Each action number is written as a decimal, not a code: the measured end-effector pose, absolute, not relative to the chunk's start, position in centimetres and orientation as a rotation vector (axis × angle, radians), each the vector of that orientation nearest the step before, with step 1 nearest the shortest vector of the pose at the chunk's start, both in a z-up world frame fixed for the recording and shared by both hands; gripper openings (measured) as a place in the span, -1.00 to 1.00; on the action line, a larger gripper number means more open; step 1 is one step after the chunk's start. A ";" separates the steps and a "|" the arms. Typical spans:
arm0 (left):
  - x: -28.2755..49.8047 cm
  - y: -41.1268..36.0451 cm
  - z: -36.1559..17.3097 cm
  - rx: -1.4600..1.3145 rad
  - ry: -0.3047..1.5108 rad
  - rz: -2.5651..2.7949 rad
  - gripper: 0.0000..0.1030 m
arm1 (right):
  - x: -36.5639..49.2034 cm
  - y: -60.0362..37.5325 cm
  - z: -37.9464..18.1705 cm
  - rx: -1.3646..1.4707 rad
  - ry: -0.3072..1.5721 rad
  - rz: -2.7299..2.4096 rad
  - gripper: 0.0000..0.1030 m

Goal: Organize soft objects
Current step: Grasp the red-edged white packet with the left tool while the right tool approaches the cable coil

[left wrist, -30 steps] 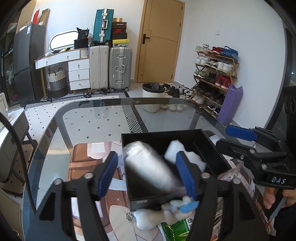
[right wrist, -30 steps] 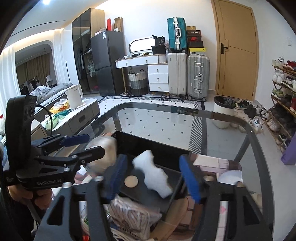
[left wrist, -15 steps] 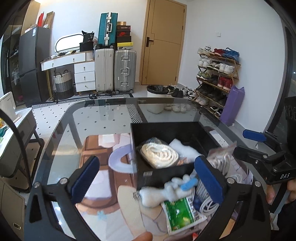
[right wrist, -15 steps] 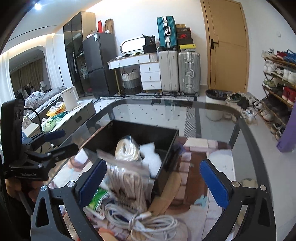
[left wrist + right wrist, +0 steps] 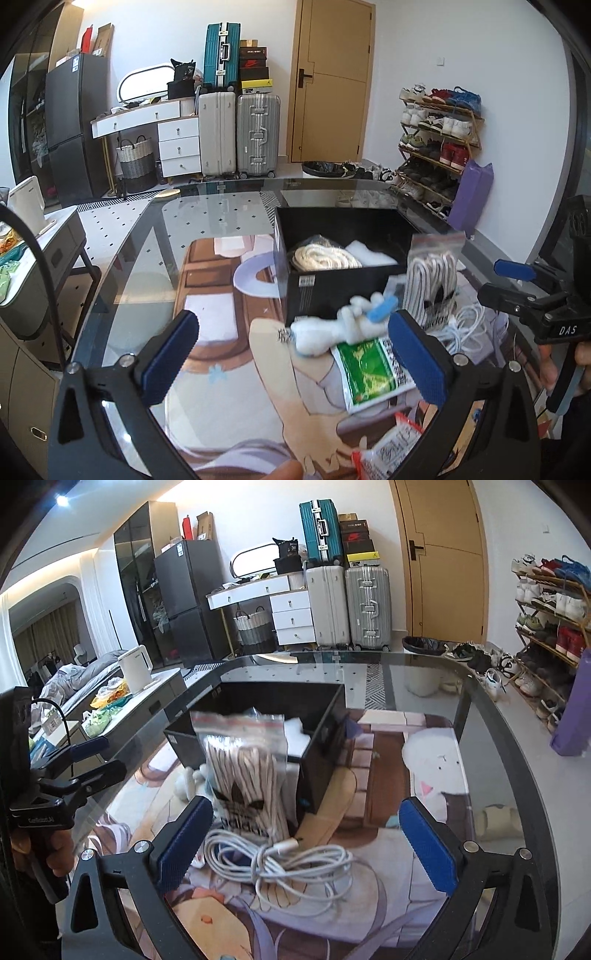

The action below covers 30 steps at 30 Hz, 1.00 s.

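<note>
Both grippers have just swung their fingers wide and neither grips anything: the left gripper (image 5: 291, 363) has the white plush toy (image 5: 332, 328) lying loose on the glass bench (image 5: 207, 229) between its fingers, green packet (image 5: 373, 373) right by the right-hand finger. Beyond the fingertips sits the black box (image 5: 332, 284) with a rope coil (image 5: 325, 256) inside. The right gripper (image 5: 310, 843) hovers spread over the white cable bundle (image 5: 288, 860), bagged laces (image 5: 247, 775) just past its left-hand finger, leaning on the box.
</note>
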<state>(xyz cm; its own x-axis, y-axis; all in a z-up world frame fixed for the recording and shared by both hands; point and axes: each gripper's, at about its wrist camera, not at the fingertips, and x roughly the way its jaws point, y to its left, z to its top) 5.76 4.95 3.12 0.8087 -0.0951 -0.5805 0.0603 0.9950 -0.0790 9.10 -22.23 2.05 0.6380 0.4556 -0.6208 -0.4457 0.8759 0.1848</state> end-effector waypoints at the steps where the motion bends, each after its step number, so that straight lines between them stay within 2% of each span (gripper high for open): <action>1: 5.5 5.0 2.9 -0.057 0.627 -0.083 1.00 | 8.8 -22.2 1.9 0.007 0.712 0.513 0.99; 30: 1.4 1.9 -0.4 0.020 0.699 -0.206 1.00 | 7.0 -21.7 -2.2 -0.016 0.817 0.531 0.99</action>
<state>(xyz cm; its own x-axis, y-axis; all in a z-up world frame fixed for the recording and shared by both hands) 1.38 1.86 -0.44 0.7459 -0.1816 -0.6408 0.1948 0.9795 -0.0508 7.01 -21.74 -2.24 0.5620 0.4446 -0.6975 -0.4565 0.8699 0.1867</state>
